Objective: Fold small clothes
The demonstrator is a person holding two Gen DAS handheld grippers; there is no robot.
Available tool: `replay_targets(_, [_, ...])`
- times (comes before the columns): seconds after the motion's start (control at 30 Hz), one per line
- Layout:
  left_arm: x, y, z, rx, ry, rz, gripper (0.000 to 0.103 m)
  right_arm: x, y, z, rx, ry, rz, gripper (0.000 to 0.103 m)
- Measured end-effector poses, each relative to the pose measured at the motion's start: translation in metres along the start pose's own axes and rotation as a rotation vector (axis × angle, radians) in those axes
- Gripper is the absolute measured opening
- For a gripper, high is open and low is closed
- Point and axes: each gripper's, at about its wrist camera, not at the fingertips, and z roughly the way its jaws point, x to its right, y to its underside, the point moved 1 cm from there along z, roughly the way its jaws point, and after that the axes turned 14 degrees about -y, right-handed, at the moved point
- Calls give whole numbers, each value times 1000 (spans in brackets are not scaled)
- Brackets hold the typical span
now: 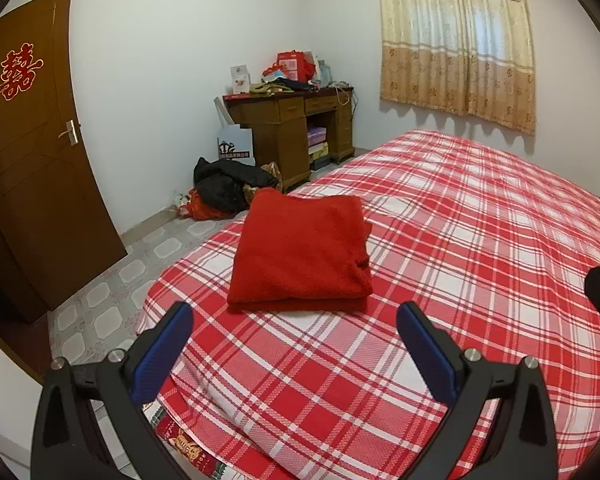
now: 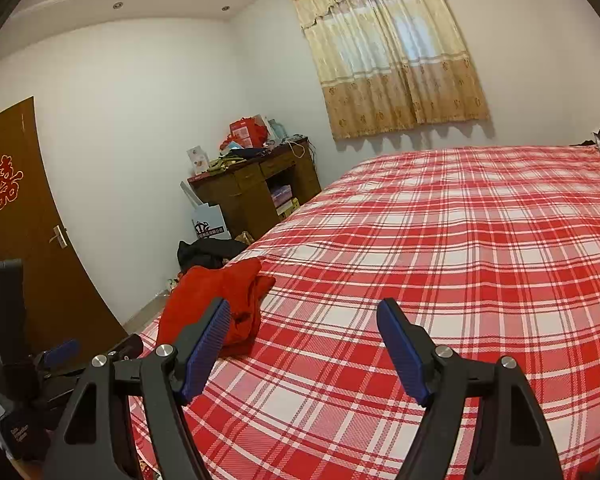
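Left wrist view puts the red garment (image 1: 300, 250) straight ahead of your left gripper (image 1: 296, 320), lying as a folded rectangle on the checked bedspread (image 1: 460, 240) near the bed's left edge, its near folded edge just beyond the fingertips and square to them. Its longer side seems to run away from you, toward the desk (image 1: 288, 120). Your left jaws are spread wide and hold nothing. In the right wrist view your right gripper (image 2: 304, 320) is also spread and empty, and the garment (image 2: 220, 296) sits off to its left, partly behind the left finger, so your left hand is the nearer one. The fold looks done or nearly so; any last tidy would fall to the left.
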Motion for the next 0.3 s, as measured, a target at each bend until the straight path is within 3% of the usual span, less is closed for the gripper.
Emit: replay_targets(0.3, [3,1,12,-30,-19,22,103,2,1,4,-8,7,-5,76])
